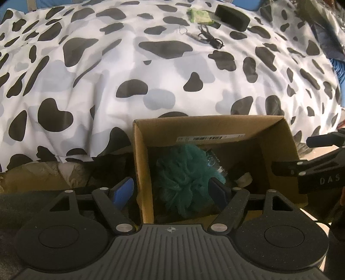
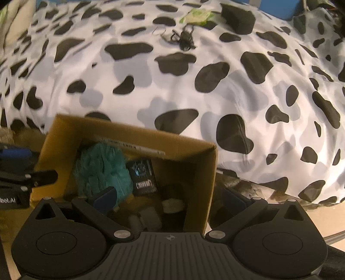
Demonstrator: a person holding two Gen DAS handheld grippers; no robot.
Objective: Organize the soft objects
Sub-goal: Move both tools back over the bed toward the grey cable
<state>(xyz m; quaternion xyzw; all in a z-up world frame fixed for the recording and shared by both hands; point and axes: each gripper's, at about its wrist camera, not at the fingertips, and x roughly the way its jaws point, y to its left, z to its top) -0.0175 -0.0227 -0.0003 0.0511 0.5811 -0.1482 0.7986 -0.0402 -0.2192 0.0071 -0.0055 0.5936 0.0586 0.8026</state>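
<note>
Left wrist view
- Left gripper point(image 1: 172, 190): black two-finger tongs with blue pads, pointing steeply down; jaws apart, nothing clamped. The left pad point(image 1: 123, 191) lies outside the box's left wall, the right pad inside the box.
- Box: open brown cardboard box point(image 1: 278, 137), at 6 o'clock from the bed's middle, with a white barcode label point(image 1: 210, 137) on its far inner wall.
- Task object: fluffy teal mesh bath pouf point(image 1: 183, 178), lying in the left half of the box, between the pads; whether the right pad touches it cannot be told.
- Right gripper point(image 1: 301, 155): seen at 3 o'clock, above the box's right wall.
- Bedding: white cover with black and grey cow patches point(image 1: 107, 86), filling the upper frame.
- Far items, 1 o'clock: black rectangular case point(image 1: 232, 17), green packet point(image 1: 199, 16), black tangled cord point(image 1: 210, 38).

Right wrist view
- Right gripper point(image 2: 170, 197): jaws spread fully wide, empty. The left pad point(image 2: 105, 198) is inside the box, just beside the pouf; the right pad sits outside the right wall.
- Box point(image 2: 210, 172): at 7 o'clock in the frame.
- Pouf point(image 2: 101, 170): in the box's left half, against the far wall.
- Other contents: black printed packet point(image 2: 143, 174) just right of the pouf; blurred pale and dark items at 6 o'clock.
- Left gripper point(image 2: 41, 174): at 9 o'clock, over the box's left wall.
</note>
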